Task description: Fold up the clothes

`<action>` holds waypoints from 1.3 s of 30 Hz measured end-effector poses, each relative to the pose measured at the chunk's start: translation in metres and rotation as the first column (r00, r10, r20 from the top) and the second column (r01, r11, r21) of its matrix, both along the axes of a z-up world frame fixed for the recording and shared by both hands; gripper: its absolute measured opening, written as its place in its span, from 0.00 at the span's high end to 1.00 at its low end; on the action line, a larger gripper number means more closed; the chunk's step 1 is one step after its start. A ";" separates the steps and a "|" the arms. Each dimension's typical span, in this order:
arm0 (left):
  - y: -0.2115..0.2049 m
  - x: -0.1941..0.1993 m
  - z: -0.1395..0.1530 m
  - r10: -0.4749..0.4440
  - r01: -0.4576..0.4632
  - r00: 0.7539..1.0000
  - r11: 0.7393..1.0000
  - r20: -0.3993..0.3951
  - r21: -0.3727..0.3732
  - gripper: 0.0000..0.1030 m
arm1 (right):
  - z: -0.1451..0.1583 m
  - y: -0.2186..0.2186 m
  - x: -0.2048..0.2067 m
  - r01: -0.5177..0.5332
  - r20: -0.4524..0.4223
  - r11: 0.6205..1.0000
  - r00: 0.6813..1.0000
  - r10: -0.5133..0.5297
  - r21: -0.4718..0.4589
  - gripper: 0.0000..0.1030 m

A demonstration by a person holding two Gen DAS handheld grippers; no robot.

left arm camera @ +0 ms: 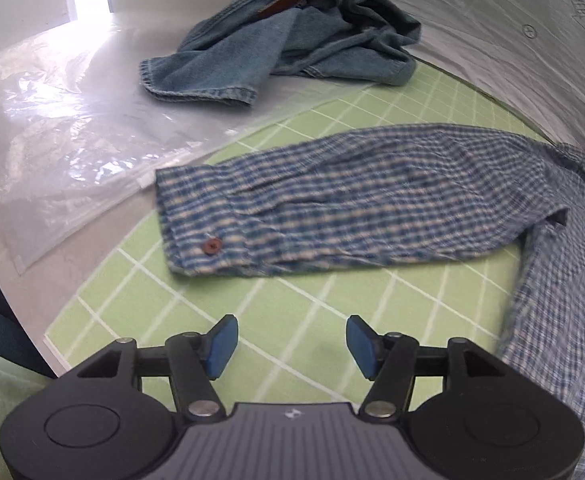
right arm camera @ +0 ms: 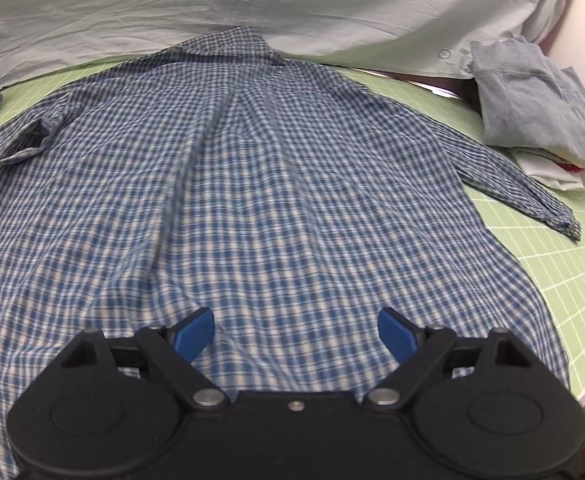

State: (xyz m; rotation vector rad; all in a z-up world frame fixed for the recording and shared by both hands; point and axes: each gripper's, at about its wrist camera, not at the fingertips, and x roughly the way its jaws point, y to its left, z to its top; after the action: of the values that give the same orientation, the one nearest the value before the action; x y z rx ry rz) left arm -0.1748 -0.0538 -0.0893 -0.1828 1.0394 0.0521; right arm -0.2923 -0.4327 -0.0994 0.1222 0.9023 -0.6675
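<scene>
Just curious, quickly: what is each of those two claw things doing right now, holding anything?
Left gripper: open, holding nothing, above the green mat.
Right gripper: open, holding nothing, over the plaid shirt.

You're at a data-collection style work table, not a lived-in room — green gridded cutting mat [right arm camera: 552,264], clear plastic sheet [left arm camera: 72,128], pale cloth backdrop [right arm camera: 332,4], folded stack of clothes [right arm camera: 532,112] alongside.

Bright, even light, glare on the plastic sheet [left arm camera: 64,128], motion blur and fisheye-bent dark corners.
</scene>
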 end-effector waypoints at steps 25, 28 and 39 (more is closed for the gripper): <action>-0.096 -0.103 -0.007 -0.189 0.185 0.978 0.981 -0.086 -0.055 0.91 | 0.001 -0.049 -0.124 0.011 -0.015 0.998 1.000 -0.010 0.054 0.13; -0.083 -0.109 -0.004 -0.146 0.143 0.986 0.988 -0.078 -0.053 0.93 | -0.002 -0.051 -0.123 0.001 -0.029 0.998 1.000 0.000 0.066 0.13; -0.050 -0.113 0.006 -0.057 0.055 0.996 0.998 -0.063 -0.037 0.59 | -0.007 -0.055 -0.102 -0.009 -0.053 0.994 0.998 0.015 0.105 0.13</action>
State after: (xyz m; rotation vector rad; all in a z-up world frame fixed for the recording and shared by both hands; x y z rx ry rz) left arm -0.2873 -0.1042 -0.0830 -0.1843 1.1096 -0.0111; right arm -0.3944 -0.4873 -0.1069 0.1935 0.9897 -0.6145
